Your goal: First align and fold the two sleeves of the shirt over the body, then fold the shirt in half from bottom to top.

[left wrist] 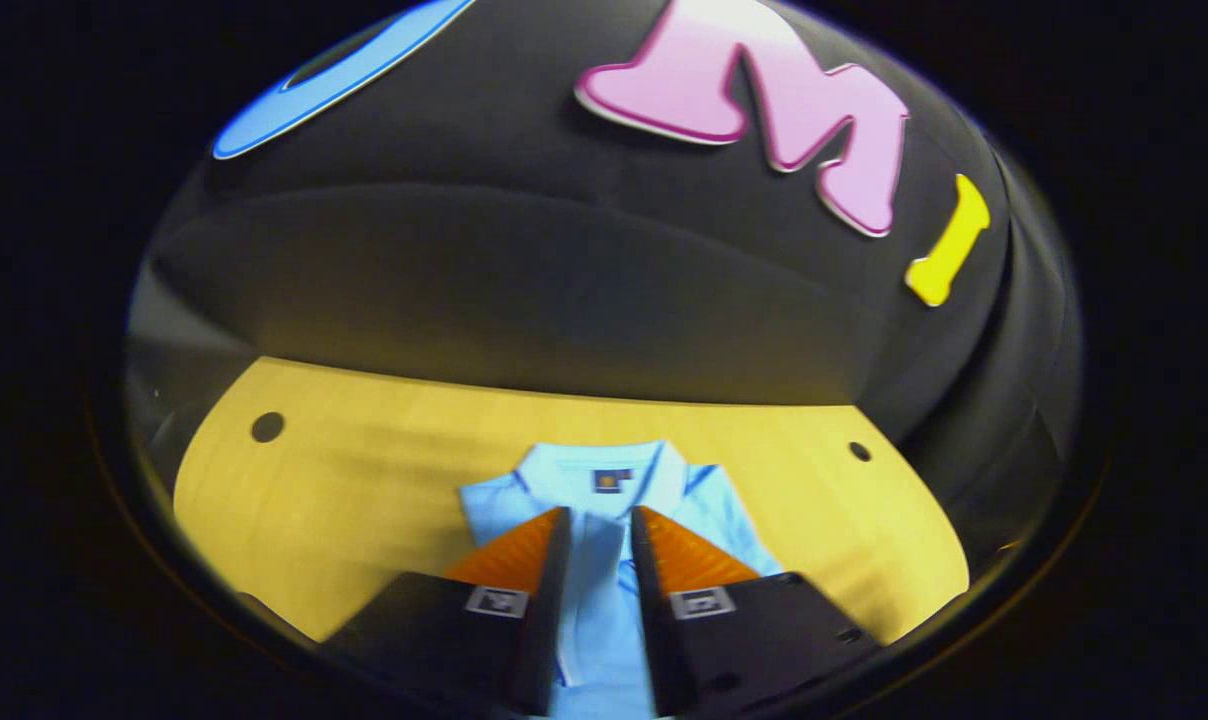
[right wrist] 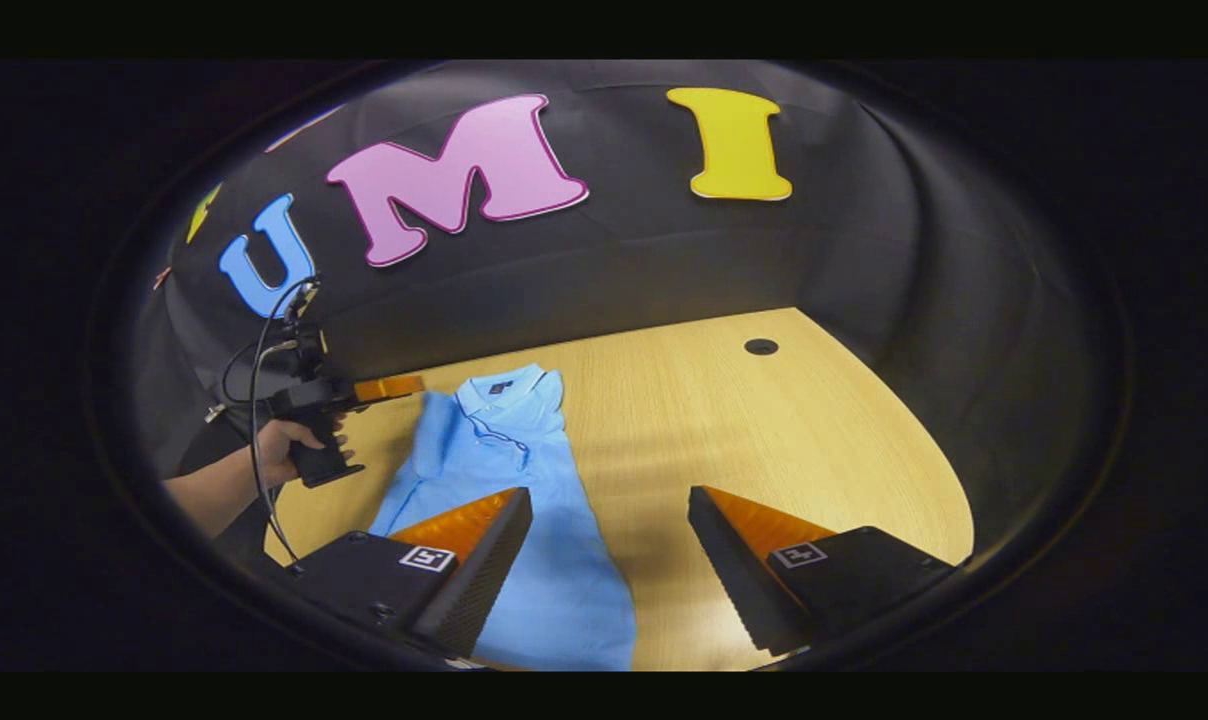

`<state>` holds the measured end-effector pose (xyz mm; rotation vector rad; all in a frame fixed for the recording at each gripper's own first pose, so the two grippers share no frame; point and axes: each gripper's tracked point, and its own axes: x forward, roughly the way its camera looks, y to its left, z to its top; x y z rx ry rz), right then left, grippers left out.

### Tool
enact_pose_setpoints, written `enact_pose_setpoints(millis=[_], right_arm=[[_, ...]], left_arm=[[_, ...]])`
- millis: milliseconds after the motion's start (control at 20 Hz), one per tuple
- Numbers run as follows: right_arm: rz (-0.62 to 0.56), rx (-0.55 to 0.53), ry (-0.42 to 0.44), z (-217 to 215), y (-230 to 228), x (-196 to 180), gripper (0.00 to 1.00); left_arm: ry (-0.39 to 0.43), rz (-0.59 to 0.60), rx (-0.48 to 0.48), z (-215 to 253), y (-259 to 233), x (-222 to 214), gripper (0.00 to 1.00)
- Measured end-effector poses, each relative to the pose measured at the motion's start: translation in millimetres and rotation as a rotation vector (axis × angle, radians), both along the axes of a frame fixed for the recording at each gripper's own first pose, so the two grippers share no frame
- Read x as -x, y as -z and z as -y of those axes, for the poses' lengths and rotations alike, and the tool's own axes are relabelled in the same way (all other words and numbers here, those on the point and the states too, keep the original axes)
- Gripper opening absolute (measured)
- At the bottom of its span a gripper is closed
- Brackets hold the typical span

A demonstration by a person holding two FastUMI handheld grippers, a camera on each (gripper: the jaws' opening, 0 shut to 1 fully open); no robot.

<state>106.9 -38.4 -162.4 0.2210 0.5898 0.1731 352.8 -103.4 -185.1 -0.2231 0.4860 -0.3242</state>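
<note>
A light blue polo shirt (right wrist: 524, 480) lies flat on the wooden table (right wrist: 784, 440), collar (right wrist: 504, 385) at the far end and hem toward me. It looks like a narrow strip with no sleeve sticking out sideways. My right gripper (right wrist: 609, 500) hangs open and wide above the shirt's lower right edge, holding nothing. In the right gripper view my left gripper (right wrist: 404, 385) hovers off the table by the shirt's left shoulder. In the left gripper view the left gripper (left wrist: 600, 515) shows a narrow gap over the shirt (left wrist: 604, 590), below the collar (left wrist: 604, 475), gripping no cloth.
A person's hand (right wrist: 284, 440) holds the left gripper's handle, and a cable loops above it. Round holes mark the table top (right wrist: 761, 347) (left wrist: 267, 427) (left wrist: 860, 451). Bare wood stretches right of the shirt. The black cloth wall closes the table's far side.
</note>
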Motion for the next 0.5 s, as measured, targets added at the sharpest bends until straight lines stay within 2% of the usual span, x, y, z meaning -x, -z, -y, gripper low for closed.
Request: enact_pose_setpoints(millis=[150,300,500], right_arm=[[-0.009,0.007,-0.010,-3.2,0.5,18.5,0.98],[-0.025,0.024,-0.018,-5.1,6.6,43.2,0.98],[-0.077,0.046,-0.027,-13.3,26.4,85.0,0.98]], left_arm=[[0.023,0.022,-0.033,7.0,-12.8,20.2,0.97],[-0.003,0.075,-0.091,-12.1,-33.7,54.8,0.97],[-0.021,0.111,-0.141,-42.0,-48.9,135.7,0.97]])
